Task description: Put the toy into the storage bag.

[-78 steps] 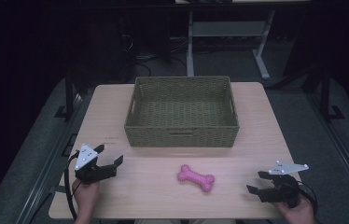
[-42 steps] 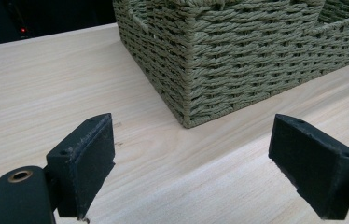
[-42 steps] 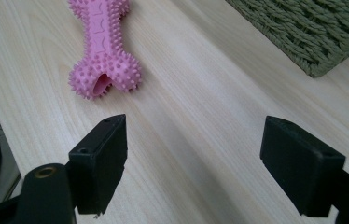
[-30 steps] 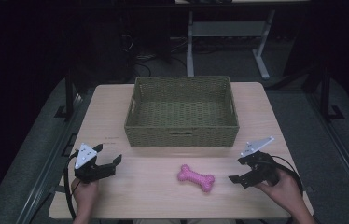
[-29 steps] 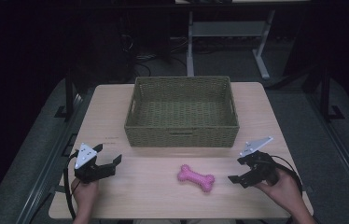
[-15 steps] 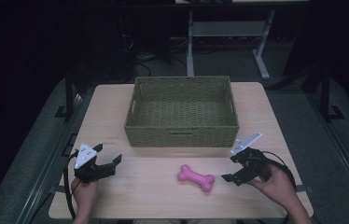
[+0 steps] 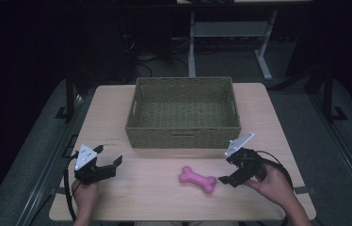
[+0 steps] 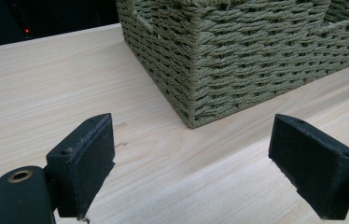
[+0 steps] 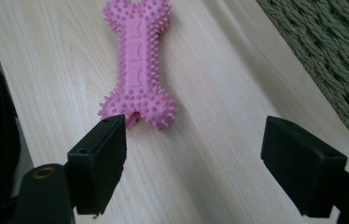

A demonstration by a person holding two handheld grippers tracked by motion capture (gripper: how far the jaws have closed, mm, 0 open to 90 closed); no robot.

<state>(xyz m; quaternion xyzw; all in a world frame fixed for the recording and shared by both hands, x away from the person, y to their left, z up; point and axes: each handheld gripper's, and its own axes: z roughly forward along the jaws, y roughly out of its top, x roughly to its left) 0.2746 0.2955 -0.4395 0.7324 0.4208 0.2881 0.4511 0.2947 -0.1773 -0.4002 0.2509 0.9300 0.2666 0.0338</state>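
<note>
A person's right gripper (image 7: 228, 175) closes in on a pink, spiky rubber dog-bone toy (image 7: 197, 179) lying flat on the near half of a pale wooden table (image 7: 268, 117), its jaws spread wide and holding nothing. The step in hand looks like the approach to a grasp: in the right gripper view the bone's near knob (image 9: 137, 109) sits just ahead of the left jaw, off to one side of the gap, not yet between the pads. The next move probably calls for sliding the gripper sideways and forward so that the toy's narrow waist comes between the jaws, then lowering to the tabletop before squeezing; the soft nubs may let it twist if it is caught at the end only.

At the table's near left corner, the left gripper (image 7: 102, 165) rests with its jaws likewise wide apart and empty, pointed toward the near left corner of the basket, well apart from the toy.

Beyond both, at the middle of the table's far half, stands a rectangular olive-green woven basket (image 7: 183, 137) with a handle slot in its near wall. As far as the high view shows, it has nothing in it. The bone lies on the table in front of that near wall, slightly right of centre, apart from it.
</note>
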